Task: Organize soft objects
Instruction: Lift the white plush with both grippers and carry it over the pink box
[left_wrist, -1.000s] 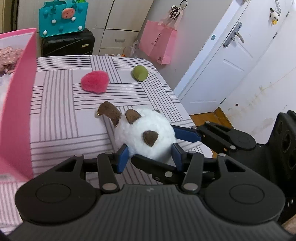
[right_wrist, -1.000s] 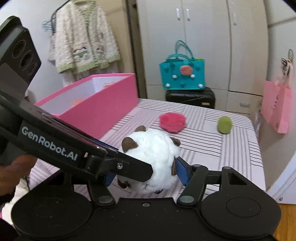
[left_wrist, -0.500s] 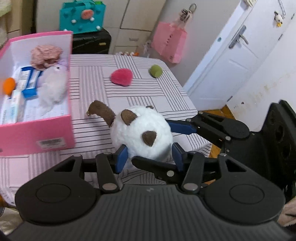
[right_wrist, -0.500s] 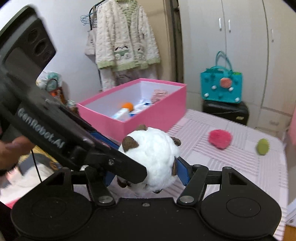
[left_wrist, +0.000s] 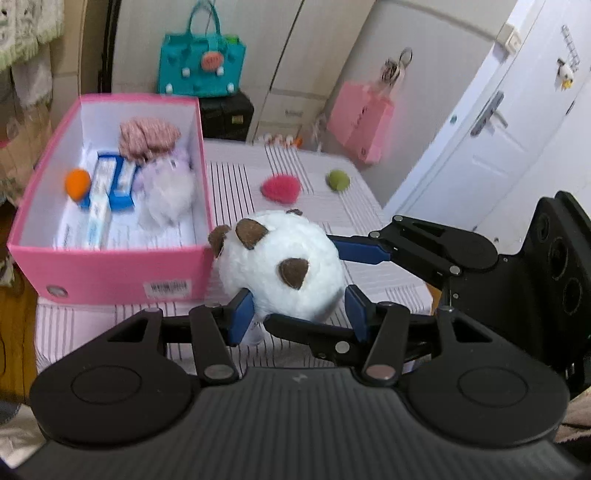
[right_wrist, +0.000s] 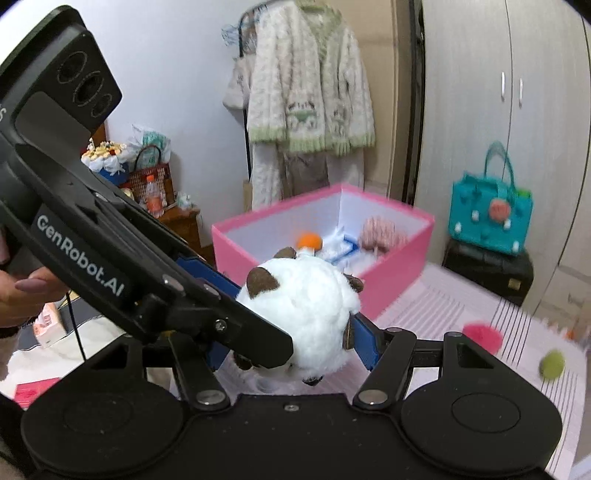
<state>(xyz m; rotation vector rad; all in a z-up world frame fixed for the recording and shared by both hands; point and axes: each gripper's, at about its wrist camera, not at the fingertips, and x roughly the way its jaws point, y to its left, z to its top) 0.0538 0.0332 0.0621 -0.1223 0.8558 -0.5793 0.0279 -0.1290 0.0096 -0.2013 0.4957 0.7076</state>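
A round white plush toy (left_wrist: 280, 266) with brown ears is held in the air by both grippers at once. My left gripper (left_wrist: 295, 314) is shut on its sides, and my right gripper (right_wrist: 295, 343) is shut on it from the other direction; the toy also shows in the right wrist view (right_wrist: 306, 310). The open pink box (left_wrist: 110, 273) is just left of the toy, and in the right wrist view (right_wrist: 388, 273) it lies behind it. Inside lie a lilac plush (left_wrist: 166, 192), a pink knitted item (left_wrist: 147, 136), an orange ball (left_wrist: 77, 182) and blue-white packs.
A red fuzzy heart (left_wrist: 280, 188) and a green ball (left_wrist: 338, 180) lie on the striped table (left_wrist: 229, 184) beyond the toy. A teal bag (left_wrist: 201, 62) on a black case, a pink bag (left_wrist: 360, 125) and a white door stand behind. A cardigan (right_wrist: 306, 92) hangs on the wall.
Both grippers have lifted the white plush off the table and carried it left toward the pink box, whose inside has come into view.
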